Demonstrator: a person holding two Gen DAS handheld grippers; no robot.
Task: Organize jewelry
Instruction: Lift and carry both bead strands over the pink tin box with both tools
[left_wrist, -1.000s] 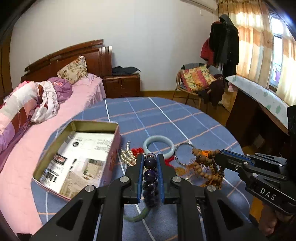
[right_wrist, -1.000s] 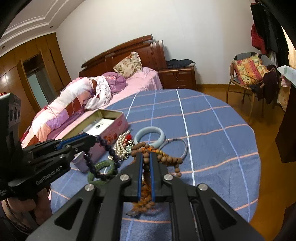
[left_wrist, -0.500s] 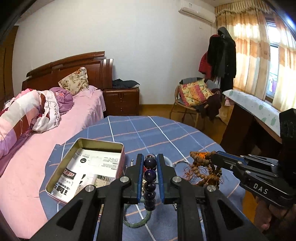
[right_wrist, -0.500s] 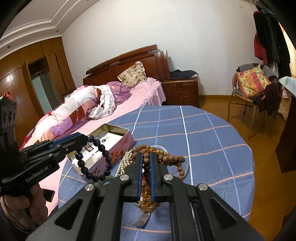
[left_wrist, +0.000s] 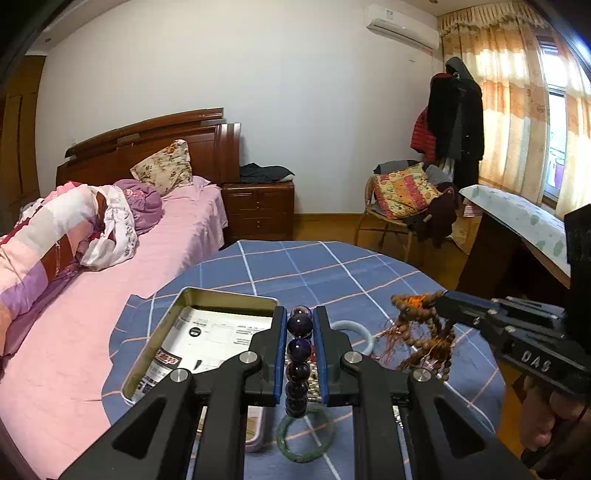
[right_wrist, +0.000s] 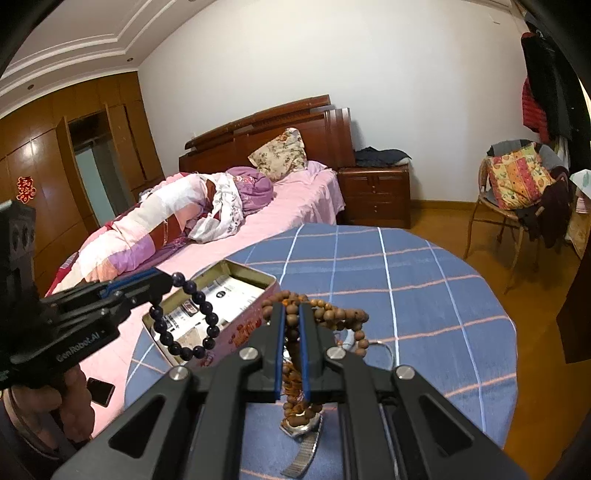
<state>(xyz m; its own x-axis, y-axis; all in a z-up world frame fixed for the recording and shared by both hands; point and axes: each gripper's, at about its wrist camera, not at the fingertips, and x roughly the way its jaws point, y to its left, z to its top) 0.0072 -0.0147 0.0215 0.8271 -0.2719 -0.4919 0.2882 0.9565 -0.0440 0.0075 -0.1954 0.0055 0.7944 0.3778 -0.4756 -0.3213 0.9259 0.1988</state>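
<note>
My left gripper (left_wrist: 300, 317) is shut on a dark purple bead bracelet (left_wrist: 298, 354), held above the table; the right wrist view shows it hanging as a loop (right_wrist: 188, 317) beside the open tin box (right_wrist: 221, 295). My right gripper (right_wrist: 290, 314) is shut on a brown wooden bead strand (right_wrist: 332, 314) with orange tassels, lifted off the table; it also shows in the left wrist view (left_wrist: 421, 332). The tin box (left_wrist: 192, 306) sits at the table's left, lined with printed paper. A pale jade bangle (left_wrist: 364, 330), a green bangle (left_wrist: 295, 443) and pearls lie on the blue checked cloth.
A metal watch (right_wrist: 301, 439) lies on the cloth below my right gripper. A bed (left_wrist: 110, 258) stands left of the round table (left_wrist: 332, 269), a nightstand (left_wrist: 258, 210) behind it, a chair (left_wrist: 402, 199) and a desk (left_wrist: 517, 229) to the right.
Both grippers have risen from the table with their bead strands, which now hang clear of the cloth. The table and box look farther away.
</note>
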